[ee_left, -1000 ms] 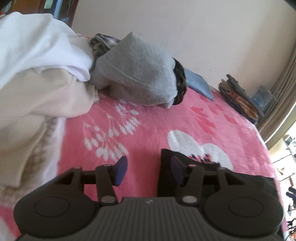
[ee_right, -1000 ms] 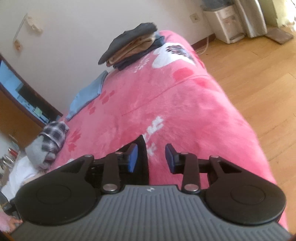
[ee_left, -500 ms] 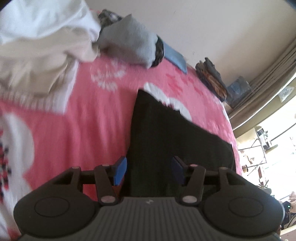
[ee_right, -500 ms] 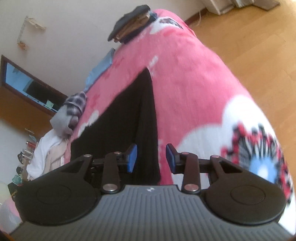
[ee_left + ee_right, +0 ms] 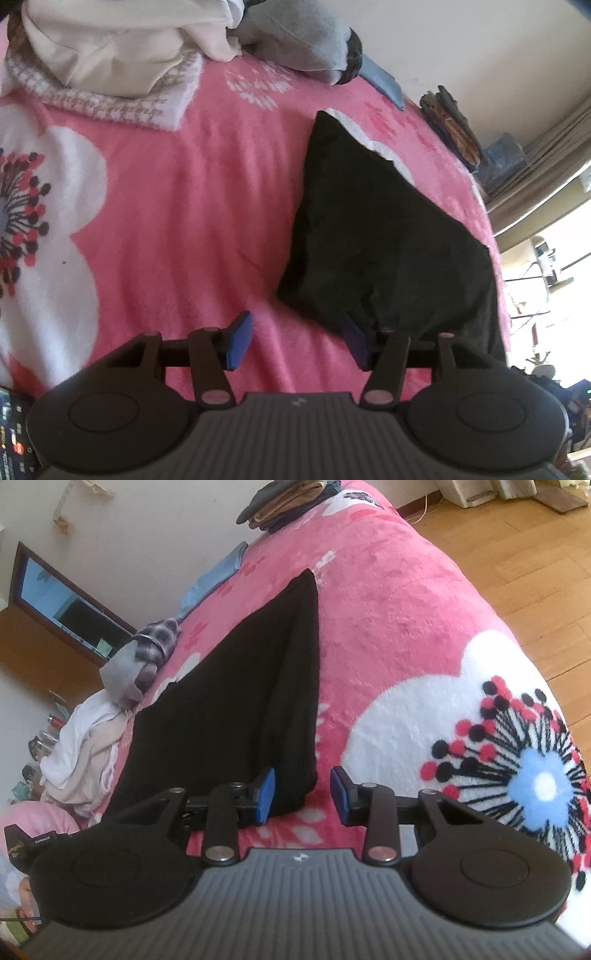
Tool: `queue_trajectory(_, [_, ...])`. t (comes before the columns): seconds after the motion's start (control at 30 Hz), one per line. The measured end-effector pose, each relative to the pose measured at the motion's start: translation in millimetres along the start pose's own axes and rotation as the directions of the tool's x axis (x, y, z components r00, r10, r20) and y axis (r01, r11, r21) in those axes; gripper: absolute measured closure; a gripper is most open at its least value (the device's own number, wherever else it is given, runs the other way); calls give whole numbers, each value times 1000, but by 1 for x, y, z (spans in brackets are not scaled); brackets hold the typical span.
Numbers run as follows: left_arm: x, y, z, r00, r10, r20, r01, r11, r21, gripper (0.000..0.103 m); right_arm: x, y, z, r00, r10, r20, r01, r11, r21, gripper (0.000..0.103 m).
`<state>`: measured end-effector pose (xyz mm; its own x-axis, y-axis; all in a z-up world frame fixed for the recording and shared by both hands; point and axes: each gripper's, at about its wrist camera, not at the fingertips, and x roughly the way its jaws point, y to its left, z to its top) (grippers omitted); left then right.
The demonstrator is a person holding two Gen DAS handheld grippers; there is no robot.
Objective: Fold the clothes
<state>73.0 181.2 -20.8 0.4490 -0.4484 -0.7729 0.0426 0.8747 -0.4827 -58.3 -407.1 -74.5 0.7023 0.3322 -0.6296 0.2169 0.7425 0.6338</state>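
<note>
Both jaws apart, empty; black garment (image 5: 388, 236) corner between right's; floor (image 5: 517, 546) right view only.

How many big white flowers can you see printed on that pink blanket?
2 for certain: one flower at the left edge in the left camera, one flower near the right gripper. The black garment and clothes pile may hide more.

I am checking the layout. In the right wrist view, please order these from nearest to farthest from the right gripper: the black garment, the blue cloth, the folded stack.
1. black garment, its near end at the right gripper
2. blue cloth, farther up, by the wall
3. folded stack, at the bed's far end
</note>
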Motion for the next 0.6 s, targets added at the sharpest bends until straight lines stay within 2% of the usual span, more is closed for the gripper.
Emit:
queue_trajectory(0.1, [3,-1,2,1000,6,25,-6,1000,24,49,2,-2,1,1000,4,-2,-4,1000,1,72])
queue_trajectory(0.17, [7,1,4,999,0,38,0,1000,6,52,3,-1,2,1000,8,-3,-8,1000,-5,72])
queue_trajectory(0.27, [15,4,5,999,-22,36,23,999,-27,70,6,0,1,1000,7,-8,-7,1000,-16,73])
queue_trajectory(0.33, [21,1,5,999,-17,35,17,1000,-16,91,9,2,0,1000,-1,-11,1,1000,-31,81])
queue_trajectory(0.4, [23,-3,4,999,-3,53,4,1000,-4,97,11,4,-2,1000,-6,-3,6,999,-52,95])
queue_trajectory(0.53, [13,-7,7,996,-5,89,5,1000,-3,98,9,13,-1,1000,-16,12,17,994,-109,100])
queue_trajectory(0.6, [4,-5,12,995,-16,96,16,1000,-2,98,1,17,5,1000,4,16,-2,990,-140,100])
